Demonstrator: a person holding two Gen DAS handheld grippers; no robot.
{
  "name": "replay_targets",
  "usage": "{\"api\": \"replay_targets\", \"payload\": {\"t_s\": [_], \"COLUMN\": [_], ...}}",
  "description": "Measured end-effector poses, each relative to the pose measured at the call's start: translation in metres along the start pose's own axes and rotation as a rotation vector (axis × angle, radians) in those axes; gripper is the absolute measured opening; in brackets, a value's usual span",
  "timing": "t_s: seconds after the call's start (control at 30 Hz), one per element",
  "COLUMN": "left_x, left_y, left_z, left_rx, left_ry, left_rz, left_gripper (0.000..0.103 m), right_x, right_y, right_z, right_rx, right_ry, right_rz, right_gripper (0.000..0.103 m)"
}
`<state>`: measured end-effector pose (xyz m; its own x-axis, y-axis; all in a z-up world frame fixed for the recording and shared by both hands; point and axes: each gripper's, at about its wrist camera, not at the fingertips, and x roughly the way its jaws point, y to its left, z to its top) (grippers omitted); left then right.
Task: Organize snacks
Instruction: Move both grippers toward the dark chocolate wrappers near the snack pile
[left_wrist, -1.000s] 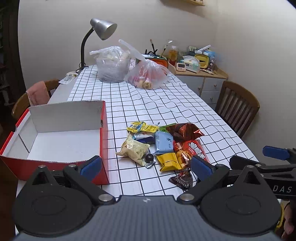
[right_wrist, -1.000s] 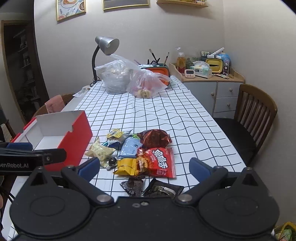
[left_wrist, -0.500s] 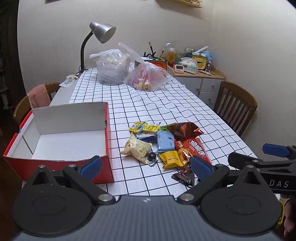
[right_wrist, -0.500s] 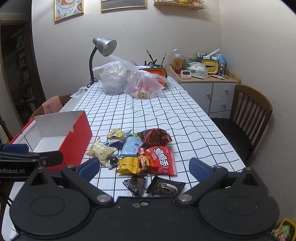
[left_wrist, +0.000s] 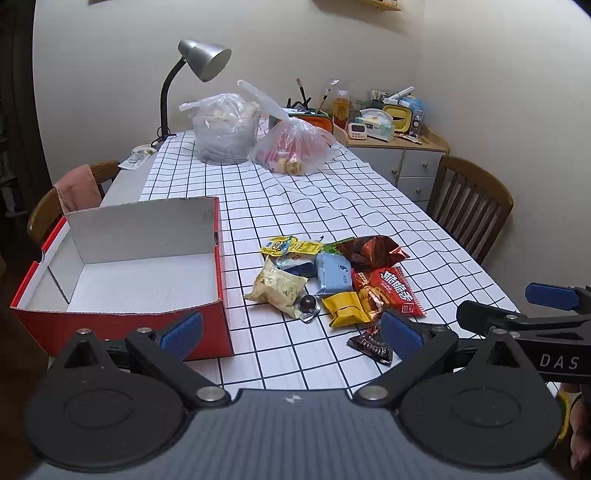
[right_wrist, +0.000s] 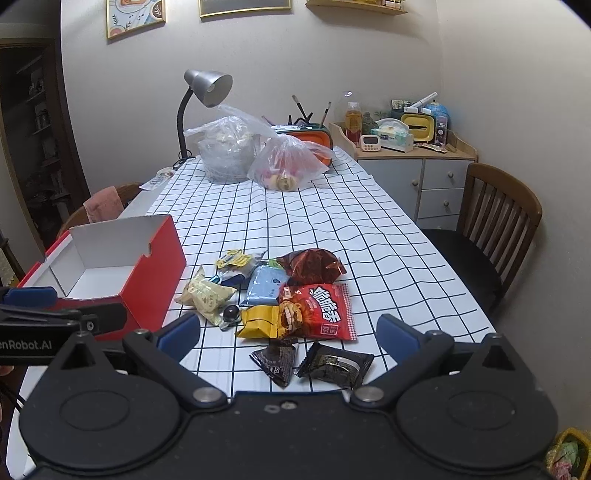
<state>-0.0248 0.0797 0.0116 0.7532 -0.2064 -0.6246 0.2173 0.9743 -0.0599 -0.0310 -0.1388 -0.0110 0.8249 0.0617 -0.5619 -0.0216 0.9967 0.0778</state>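
On the table (right_wrist: 332, 221), the open box (right_wrist: 110, 266) sits at 9 o'clock of the snack pile (right_wrist: 280, 295). Two small packets (right_wrist: 314, 363) lie at 6 o'clock of the pile, side by side and touching. Two plastic bags (right_wrist: 258, 155) stand at 12 o'clock, far back, with the lamp (right_wrist: 199, 92) at their 10 o'clock. A chair (right_wrist: 495, 221) stands at 3 o'clock of the table, a cabinet (right_wrist: 417, 177) behind it.
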Motion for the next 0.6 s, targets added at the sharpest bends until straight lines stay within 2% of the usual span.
{"api": "replay_targets", "payload": {"t_s": [0.6], "left_x": [0.0019], "left_y": [0.0038], "left_z": [0.0001], "left_rx": [0.004], "left_ry": [0.007], "left_rz": [-0.011], "left_gripper": [0.103], "right_x": [0.0012], "right_y": [0.0052], "right_z": [0.0007], "right_rx": [-0.004], "right_ry": [0.015], "right_rz": [-0.004], "right_gripper": [0.099]}}
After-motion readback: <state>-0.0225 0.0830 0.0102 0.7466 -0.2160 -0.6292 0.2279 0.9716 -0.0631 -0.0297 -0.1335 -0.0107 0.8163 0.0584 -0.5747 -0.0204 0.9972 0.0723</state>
